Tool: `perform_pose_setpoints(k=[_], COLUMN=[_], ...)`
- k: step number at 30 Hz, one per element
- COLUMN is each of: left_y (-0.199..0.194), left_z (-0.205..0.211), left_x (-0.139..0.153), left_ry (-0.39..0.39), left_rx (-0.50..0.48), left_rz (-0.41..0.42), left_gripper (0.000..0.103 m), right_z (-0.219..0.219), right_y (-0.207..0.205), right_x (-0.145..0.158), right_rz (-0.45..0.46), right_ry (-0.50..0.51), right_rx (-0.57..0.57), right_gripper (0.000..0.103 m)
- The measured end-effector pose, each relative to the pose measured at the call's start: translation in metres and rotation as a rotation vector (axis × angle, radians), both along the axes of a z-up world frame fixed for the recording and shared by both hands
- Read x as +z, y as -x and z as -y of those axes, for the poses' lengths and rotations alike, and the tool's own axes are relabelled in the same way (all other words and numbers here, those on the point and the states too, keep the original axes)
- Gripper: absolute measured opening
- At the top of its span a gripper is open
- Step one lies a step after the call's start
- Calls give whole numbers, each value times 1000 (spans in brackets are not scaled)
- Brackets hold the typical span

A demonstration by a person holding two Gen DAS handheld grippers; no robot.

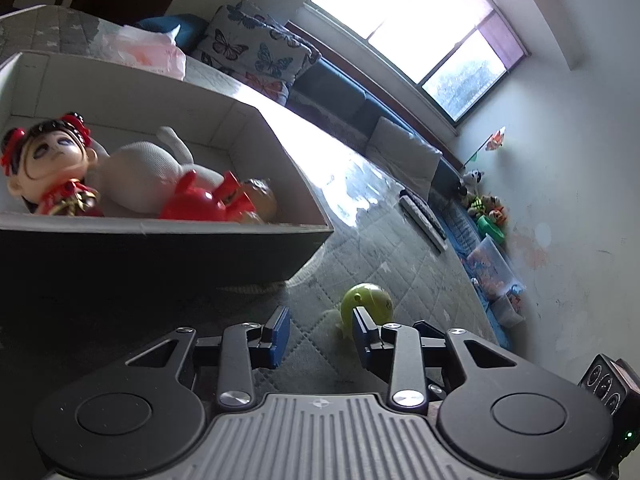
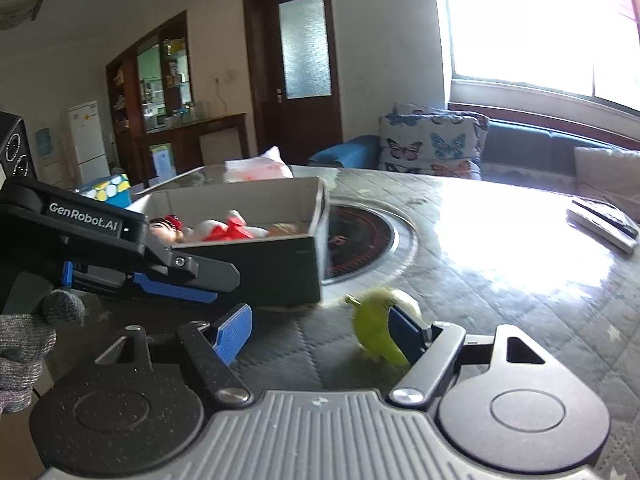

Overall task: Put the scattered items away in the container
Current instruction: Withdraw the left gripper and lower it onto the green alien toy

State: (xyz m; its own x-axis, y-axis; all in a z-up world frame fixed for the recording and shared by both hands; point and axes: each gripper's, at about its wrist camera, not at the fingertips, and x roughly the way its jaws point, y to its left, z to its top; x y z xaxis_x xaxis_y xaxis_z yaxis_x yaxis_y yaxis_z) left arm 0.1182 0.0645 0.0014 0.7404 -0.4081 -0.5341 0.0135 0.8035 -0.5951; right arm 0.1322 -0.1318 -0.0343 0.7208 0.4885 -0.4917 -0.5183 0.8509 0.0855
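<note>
Left tongs (image 1: 320,336) released, nothing between them. Right tongs (image 2: 320,336) released; green toy (image 2: 376,328) on the bench (image 2: 500,264) touches their 3 o'clock finger. Box (image 2: 280,264) at 11 o'clock holds dolls (image 1: 52,168).

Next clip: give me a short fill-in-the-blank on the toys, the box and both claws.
1. The green toy lies on the table, ____ the box.
2. Both the left claw and the right claw are ____.
3. The doll with red hair ornaments lies ____ the box.
4. The pad nearest the green toy belongs to the ____ claw.

Missing words: outside; open; inside; right
</note>
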Motion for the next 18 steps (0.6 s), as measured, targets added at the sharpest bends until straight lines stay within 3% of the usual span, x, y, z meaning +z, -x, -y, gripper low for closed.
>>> perform_pose_setpoints(k=[18], left_y=[-45], left_z=[25], left_x=[-14], left_ry=[78], left_rx=[-45], left_rz=[-62], left_gripper=[38], right_z=[17], right_y=[-31], right_x=[-24], right_rz=[-40], right_ry=[9], right_rx=[-55], right_gripper=[72])
